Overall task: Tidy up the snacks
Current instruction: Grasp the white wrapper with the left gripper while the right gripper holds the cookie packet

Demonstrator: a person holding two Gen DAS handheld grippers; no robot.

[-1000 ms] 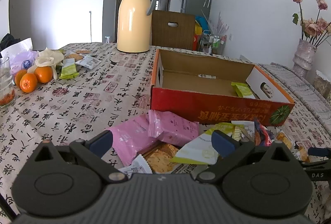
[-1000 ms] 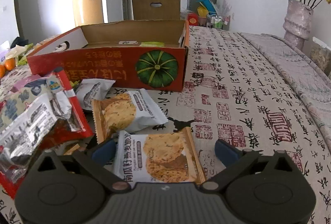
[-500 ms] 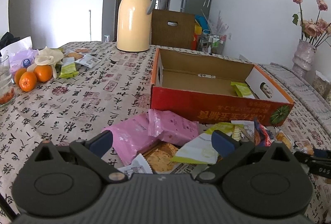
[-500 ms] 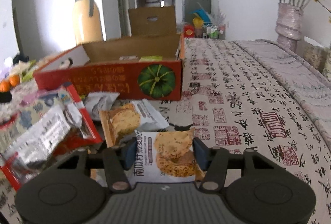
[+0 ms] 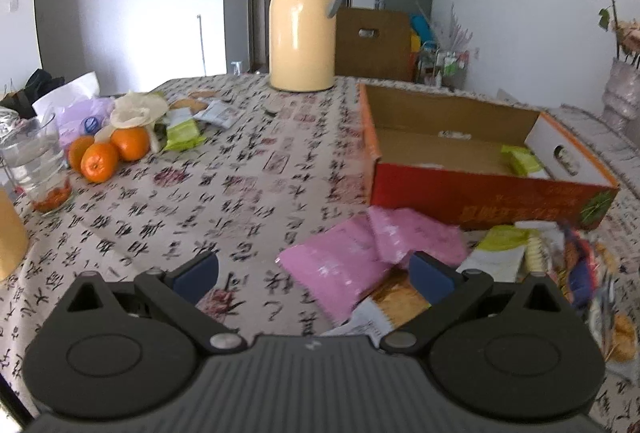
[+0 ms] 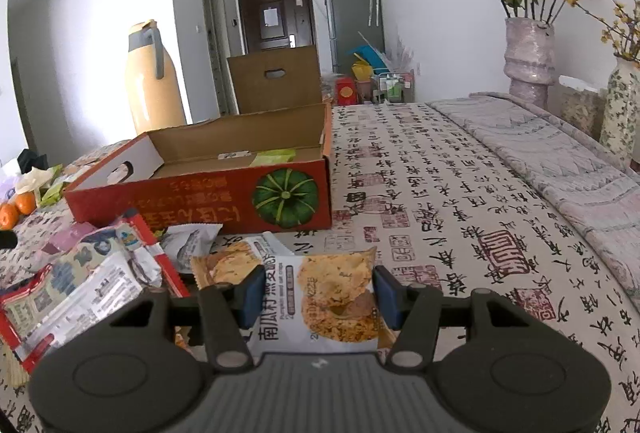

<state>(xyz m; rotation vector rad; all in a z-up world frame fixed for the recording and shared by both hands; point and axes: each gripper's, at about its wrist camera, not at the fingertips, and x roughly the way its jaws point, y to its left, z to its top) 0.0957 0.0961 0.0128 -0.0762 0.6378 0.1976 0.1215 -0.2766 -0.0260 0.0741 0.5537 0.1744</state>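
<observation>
Between my right gripper (image 6: 316, 299) pads: white oat-crisp cookie packet (image 6: 320, 303), pinched at side seams, lifted at 6 o'clock from red pumpkin-print cardboard box (image 6: 208, 199). Light, crinkly, slippery film; contents crumble, so I judge gentle squeeze best. Left gripper (image 5: 314, 273) wide apart, empty, pink packets (image 5: 360, 261) at 1 o'clock.

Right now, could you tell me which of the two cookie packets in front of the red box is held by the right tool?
The nearer cookie packet, clamped between the right tool. The other cookie packet lies free on the table behind it, closer to the red box.
</observation>
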